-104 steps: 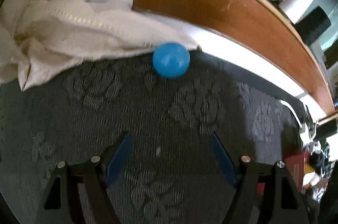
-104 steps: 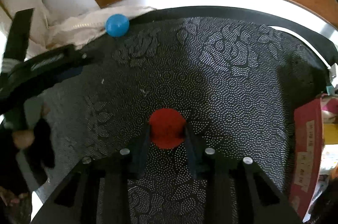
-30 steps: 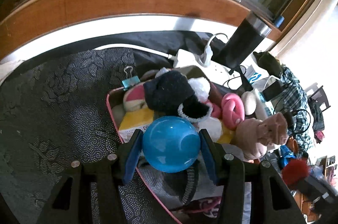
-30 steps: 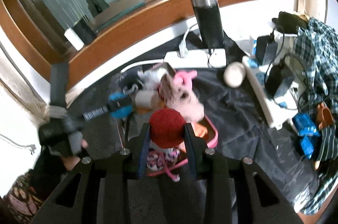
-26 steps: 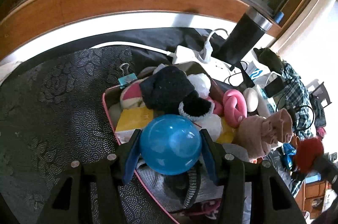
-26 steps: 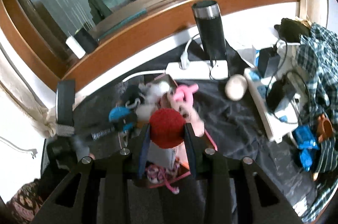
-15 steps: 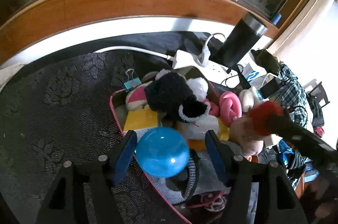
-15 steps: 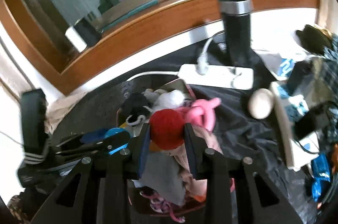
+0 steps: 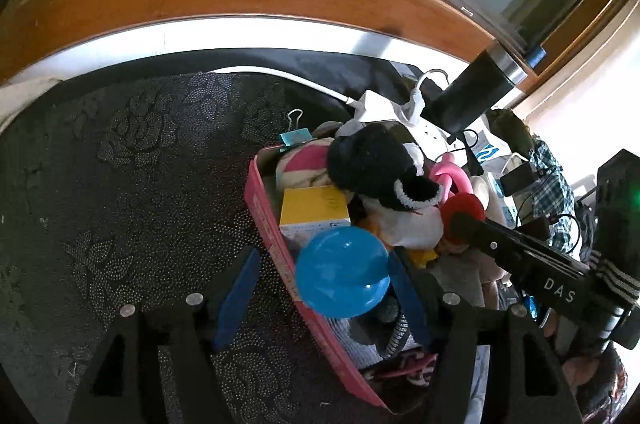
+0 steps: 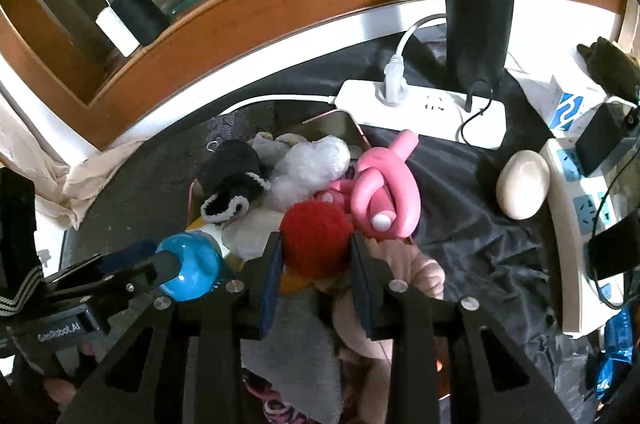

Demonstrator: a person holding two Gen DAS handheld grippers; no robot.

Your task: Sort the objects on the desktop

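Now the blue ball [image 9: 343,272] sits between the left gripper [image 9: 322,294]'s fingers, but they are spread wide apart and no longer squeeze it. A second ago the blue pads pinched it on both sides. Now the left pad stands well away from the ball, and the right pad is just beside it. The ball lies at the near edge of the pink box [image 9: 272,236], by its side wall. Whether it rests on the things under it or only touches them, I cannot tell.

The red ball [image 10: 316,240] is fuzzy like yarn. The right gripper [image 10: 316,264] pinches it tight between its two fingers, just as it did before. It hangs over the middle of the box, while a second ago it was farther off.

The box is stuffed full. Inside are a black sock [image 9: 376,168] with a white fluffy cuff, a smooth pink rubber loop [image 10: 386,192] twisted like a knot, a small yellow and white carton [image 9: 314,212], a crinkly white lump [image 10: 306,162], a pale pink soft toy [image 10: 416,272] and a grey cloth [image 10: 296,356].

The box stands on a dark table cover [image 9: 132,184] with a dotted rose pattern. Behind it are a white power strip [image 10: 424,108] and a tall black cup [image 10: 476,12] with a shiny metal top. A smooth egg-shaped thing [image 10: 522,189] lies on the black cloth to the right.
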